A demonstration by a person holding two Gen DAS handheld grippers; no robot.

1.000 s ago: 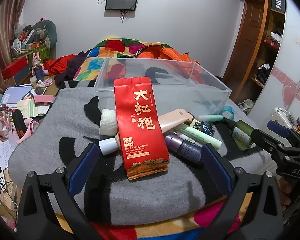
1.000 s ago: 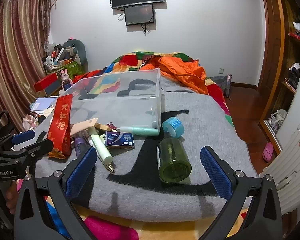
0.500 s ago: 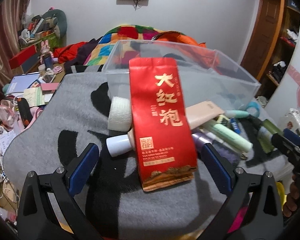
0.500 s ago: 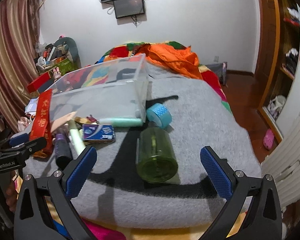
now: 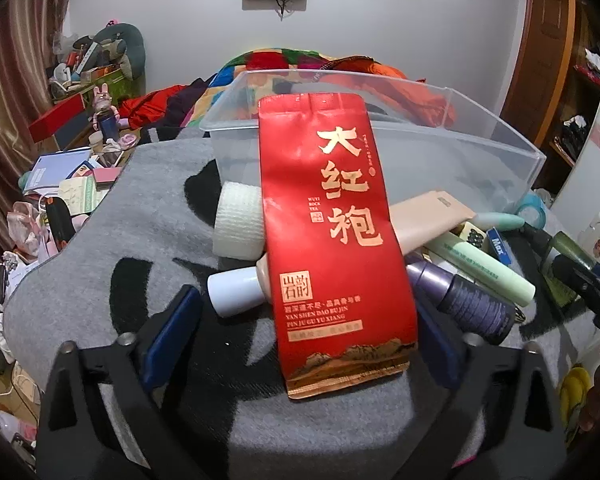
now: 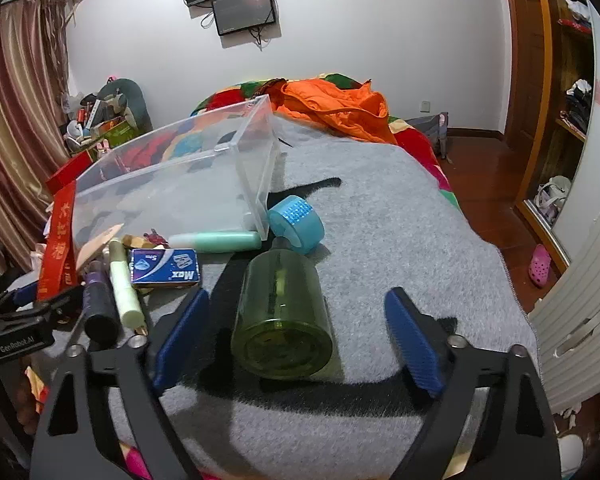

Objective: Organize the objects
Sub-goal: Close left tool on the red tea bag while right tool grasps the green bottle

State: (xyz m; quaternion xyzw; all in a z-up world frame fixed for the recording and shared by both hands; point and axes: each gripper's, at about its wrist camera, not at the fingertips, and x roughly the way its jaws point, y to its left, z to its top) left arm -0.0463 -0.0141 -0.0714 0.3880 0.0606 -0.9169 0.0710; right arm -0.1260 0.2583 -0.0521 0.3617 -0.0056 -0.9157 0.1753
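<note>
On my left view the red tea packet hides most of the tubes beneath; my left claw, just narrowing, straddles its lower end, pads clear. On my right view the right claw, also narrowing, flanks the green bottle untouched.

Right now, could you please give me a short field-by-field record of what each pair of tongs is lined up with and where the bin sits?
left tongs: open, closing in, red tea pouch between the pads, not pressed
right tongs: open, closing in, green bottle lying between the pads, untouched
bin: clear plastic bin on the grey blanket, behind the pile
beside bin corner: blue tape roll
under pouch: beige tube, white gauze roll
</note>
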